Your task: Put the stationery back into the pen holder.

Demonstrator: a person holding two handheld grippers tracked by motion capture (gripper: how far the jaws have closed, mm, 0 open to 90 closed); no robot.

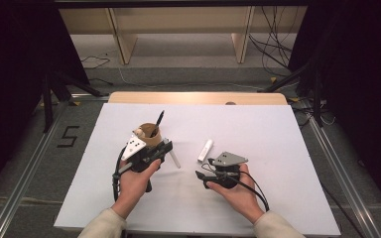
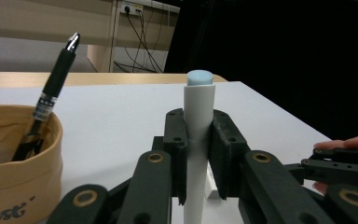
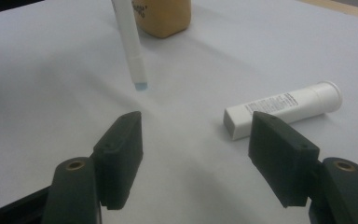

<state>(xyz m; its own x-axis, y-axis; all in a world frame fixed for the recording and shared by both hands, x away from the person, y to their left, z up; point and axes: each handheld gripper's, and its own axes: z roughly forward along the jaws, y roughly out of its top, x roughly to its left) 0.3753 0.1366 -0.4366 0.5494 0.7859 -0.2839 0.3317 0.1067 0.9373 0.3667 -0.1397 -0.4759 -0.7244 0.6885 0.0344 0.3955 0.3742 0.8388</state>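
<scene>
White pen (image 2: pixel 199 135) clamped tight in left gripper (image 1: pixel 164 150), blue tip toward table, just beside tan cup (image 1: pixel 150 134) w/ black pen (image 1: pixel 157 123) inside. Right gripper (image 3: pixel 196 154) gapes wide, nothing between jaws; white tube (image 3: pixel 284 108) lies just ahead. Risk: pen's held near mid-shaft, so it could pivot & miss the cup rim, or knock the cup over.

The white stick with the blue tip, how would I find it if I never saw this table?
Start at the white table and find the tan cup holding a black pen. Just right of it, the left hand-held gripper is clamped on the white stick. Unlike the fatter white tube lying loose nearby, it is slim with a pale blue end.
</scene>
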